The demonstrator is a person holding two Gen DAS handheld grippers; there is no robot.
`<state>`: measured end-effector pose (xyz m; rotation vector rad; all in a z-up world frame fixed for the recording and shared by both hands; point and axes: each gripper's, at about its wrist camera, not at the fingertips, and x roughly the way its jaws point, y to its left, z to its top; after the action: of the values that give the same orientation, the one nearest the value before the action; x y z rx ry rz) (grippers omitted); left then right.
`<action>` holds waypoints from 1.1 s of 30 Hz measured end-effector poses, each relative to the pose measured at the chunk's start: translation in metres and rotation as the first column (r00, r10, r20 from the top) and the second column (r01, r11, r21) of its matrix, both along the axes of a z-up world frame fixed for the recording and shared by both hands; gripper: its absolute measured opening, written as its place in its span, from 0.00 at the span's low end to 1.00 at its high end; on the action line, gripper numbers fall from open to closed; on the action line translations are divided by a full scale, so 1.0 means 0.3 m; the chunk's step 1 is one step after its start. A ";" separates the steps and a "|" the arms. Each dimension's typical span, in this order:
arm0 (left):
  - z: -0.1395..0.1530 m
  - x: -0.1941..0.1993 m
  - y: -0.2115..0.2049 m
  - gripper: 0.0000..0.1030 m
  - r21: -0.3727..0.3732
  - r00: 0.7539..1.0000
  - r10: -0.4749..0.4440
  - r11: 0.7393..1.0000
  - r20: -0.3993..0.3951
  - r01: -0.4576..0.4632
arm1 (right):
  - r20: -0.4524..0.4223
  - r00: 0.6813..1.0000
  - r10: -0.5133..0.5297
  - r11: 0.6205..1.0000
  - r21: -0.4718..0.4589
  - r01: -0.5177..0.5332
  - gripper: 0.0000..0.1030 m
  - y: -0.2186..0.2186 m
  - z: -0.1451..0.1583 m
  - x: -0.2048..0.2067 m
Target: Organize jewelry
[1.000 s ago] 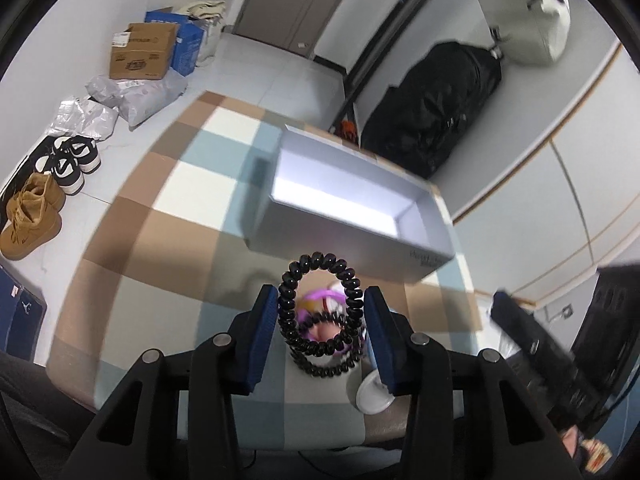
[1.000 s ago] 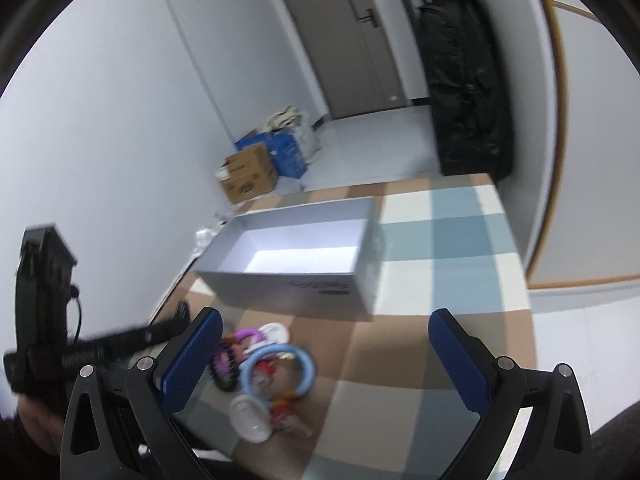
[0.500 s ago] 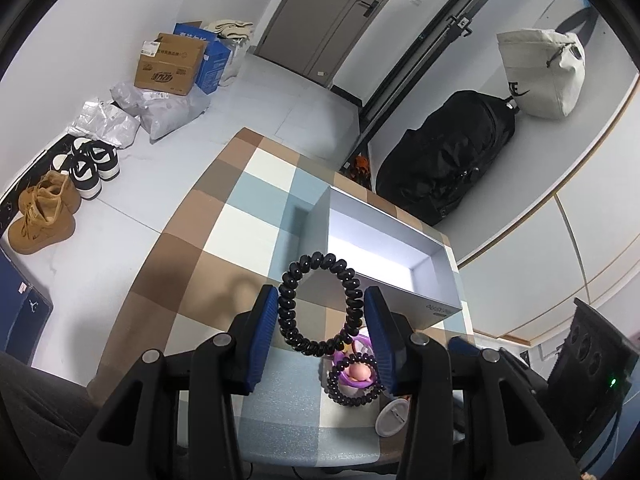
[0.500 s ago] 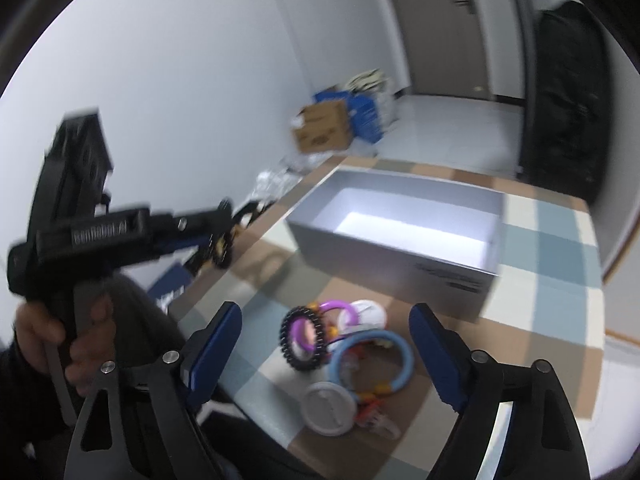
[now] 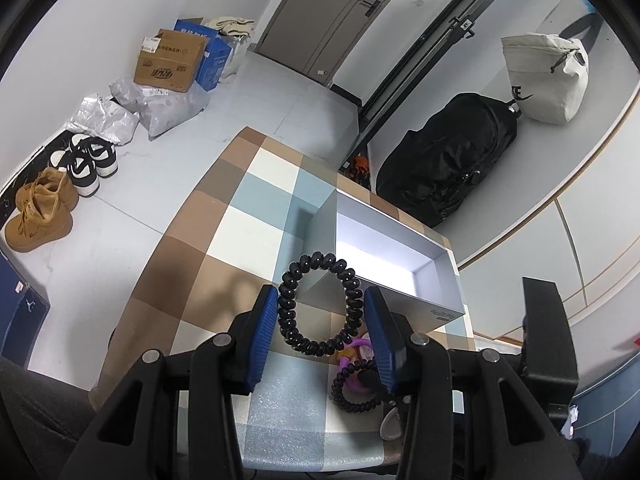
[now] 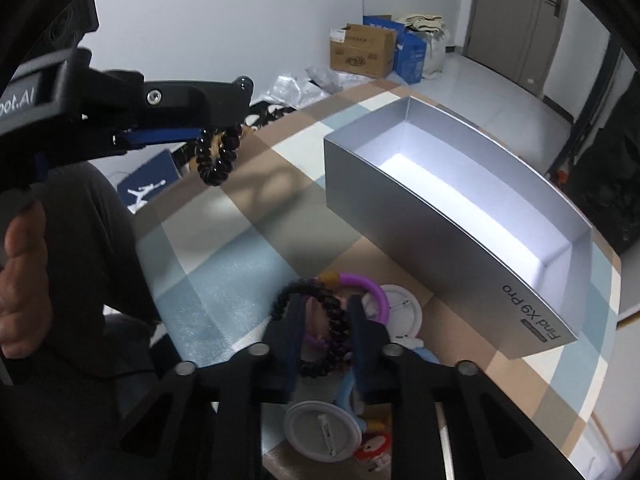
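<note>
My left gripper (image 5: pixel 320 308) is shut on a black spiral hair tie (image 5: pixel 294 292) and holds it in the air above the checkered table, near the open grey box (image 5: pixel 440 304). It also shows in the right wrist view (image 6: pixel 218 136), raised at the left. My right gripper (image 6: pixel 322 322) is down in the jewelry pile, its fingers closed around a second black spiral hair tie (image 6: pixel 336 320) that lies over a purple ring (image 6: pixel 374 290). That tie also shows in the left wrist view (image 5: pixel 352 392).
The pile holds white round badges (image 6: pixel 320 428), a light blue ring (image 6: pixel 350 390) and a small red piece (image 6: pixel 370 446). The grey box (image 6: pixel 400 208) stands just beyond it. Shoes (image 5: pixel 40 208), cardboard boxes (image 5: pixel 168 60) and a black bag (image 5: pixel 444 160) are on the floor around the table.
My right gripper has come down into the pile and closed around the second black hair tie. My left gripper has lifted its hair tie higher and further left.
</note>
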<state>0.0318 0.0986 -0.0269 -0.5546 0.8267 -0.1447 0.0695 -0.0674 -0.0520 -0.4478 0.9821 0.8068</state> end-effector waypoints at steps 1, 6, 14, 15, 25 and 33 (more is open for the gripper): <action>-0.002 0.002 0.001 0.37 -0.004 1.000 0.000 1.000 -0.004 0.000 | 0.000 1.000 -0.005 1.000 0.001 0.005 0.12 -0.003 0.001 0.002; -0.003 0.009 -0.014 0.37 0.001 1.000 -0.010 1.000 -0.012 0.010 | -0.024 0.999 -0.042 0.998 0.054 0.043 0.09 -0.043 0.020 0.007; 0.017 0.036 -0.062 0.37 0.044 0.998 -0.059 0.997 -0.022 0.060 | -0.060 0.989 -0.137 0.971 0.191 0.146 0.09 -0.149 0.105 0.037; 0.023 0.045 -0.070 0.37 0.051 0.998 -0.065 0.996 -0.022 0.067 | -0.063 0.987 -0.148 0.966 0.206 0.158 0.09 -0.156 0.120 0.045; 0.095 0.135 -0.180 0.37 0.140 0.990 -0.143 0.980 -0.006 0.143 | -0.097 0.951 -0.292 0.892 0.330 0.308 0.09 -0.280 0.238 0.222; 0.075 0.235 -0.235 0.37 0.181 0.981 -0.185 0.964 -0.058 0.192 | -0.165 0.919 -0.358 0.843 0.365 0.394 0.09 -0.341 0.222 0.356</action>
<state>0.1021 0.0282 -0.0044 -0.3027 0.9221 -0.2284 0.1762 -0.1696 0.0147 0.1335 0.9232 0.6442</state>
